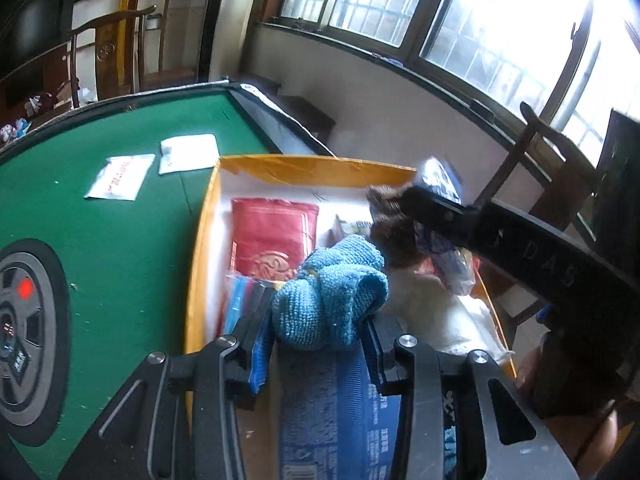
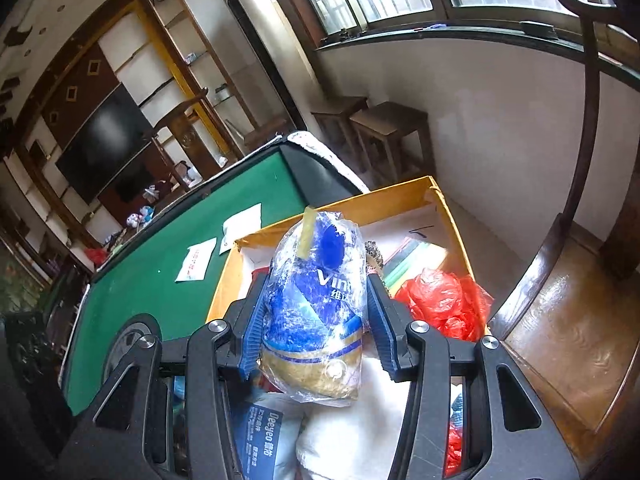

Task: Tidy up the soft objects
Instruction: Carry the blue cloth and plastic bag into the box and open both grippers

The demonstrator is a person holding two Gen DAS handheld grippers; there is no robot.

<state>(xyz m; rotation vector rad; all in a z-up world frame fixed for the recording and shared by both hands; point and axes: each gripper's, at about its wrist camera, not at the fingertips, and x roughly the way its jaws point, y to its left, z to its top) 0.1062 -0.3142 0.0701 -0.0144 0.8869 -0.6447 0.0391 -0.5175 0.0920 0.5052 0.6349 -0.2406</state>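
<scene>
Left hand-held gripper (image 1: 320, 320): clamped on a blue towel (image 1: 332, 300), held above the yellow box (image 1: 200, 264).
Right hand-held gripper (image 2: 314, 332): gripping a plastic-wrapped blue pack (image 2: 316, 304) above the box.
Box: on the green surface (image 1: 120, 240), two white packets at its 10 o'clock.

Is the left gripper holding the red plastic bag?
No, the left gripper is shut on a blue terry cloth above the yellow box.
</scene>
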